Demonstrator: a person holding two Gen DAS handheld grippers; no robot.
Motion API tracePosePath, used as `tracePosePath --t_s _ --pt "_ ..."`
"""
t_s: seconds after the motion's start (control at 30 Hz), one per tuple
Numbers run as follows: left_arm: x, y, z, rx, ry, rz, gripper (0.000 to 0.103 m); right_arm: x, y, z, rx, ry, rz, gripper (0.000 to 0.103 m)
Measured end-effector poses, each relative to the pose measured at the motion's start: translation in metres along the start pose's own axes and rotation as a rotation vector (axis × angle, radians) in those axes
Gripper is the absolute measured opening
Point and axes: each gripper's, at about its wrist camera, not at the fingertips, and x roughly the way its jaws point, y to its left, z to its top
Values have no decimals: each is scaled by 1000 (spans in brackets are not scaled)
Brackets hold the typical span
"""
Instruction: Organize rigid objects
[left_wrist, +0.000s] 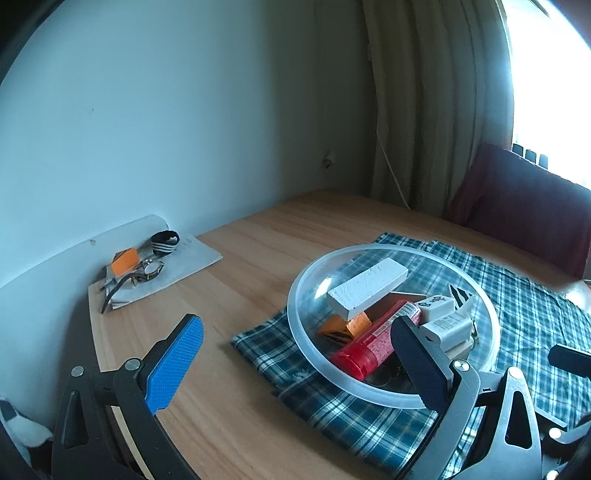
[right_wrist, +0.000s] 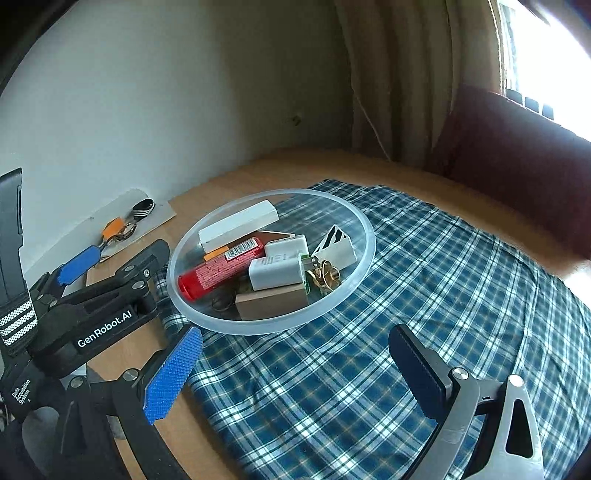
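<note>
A clear plastic bowl (left_wrist: 295, 314) (right_wrist: 258, 328) stands on a blue plaid cloth (left_wrist: 351, 417) (right_wrist: 424, 295). It holds a white block (left_wrist: 365, 291) (right_wrist: 238, 225), a red tube (left_wrist: 373, 343) (right_wrist: 221, 271), a white charger (left_wrist: 448, 328) (right_wrist: 277, 271), a brown box (right_wrist: 271, 302), gold keys (right_wrist: 325, 277) and an orange piece (left_wrist: 345, 326). My left gripper (left_wrist: 295, 365) (right_wrist: 127, 251) is open at the bowl's left rim, with its dark finger over the rim. Open and holding nothing, my right gripper (right_wrist: 295, 373) hovers above the cloth in front of the bowl.
A pale card (left_wrist: 192, 262) (right_wrist: 162, 216) by the wall carries a wristwatch (left_wrist: 147, 271), an orange block (left_wrist: 125, 260) (right_wrist: 112, 227) and a black striped item (left_wrist: 165, 242) (right_wrist: 143, 207). A dark red chair (left_wrist: 528, 206) and curtains stand behind the wooden table (left_wrist: 236, 236).
</note>
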Motion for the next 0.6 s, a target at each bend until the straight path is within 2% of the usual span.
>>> tracePosePath --t_s 0.6 --pt "1 0 -3 3 11 -1 102 0 2 -1 -4 -13 6 103"
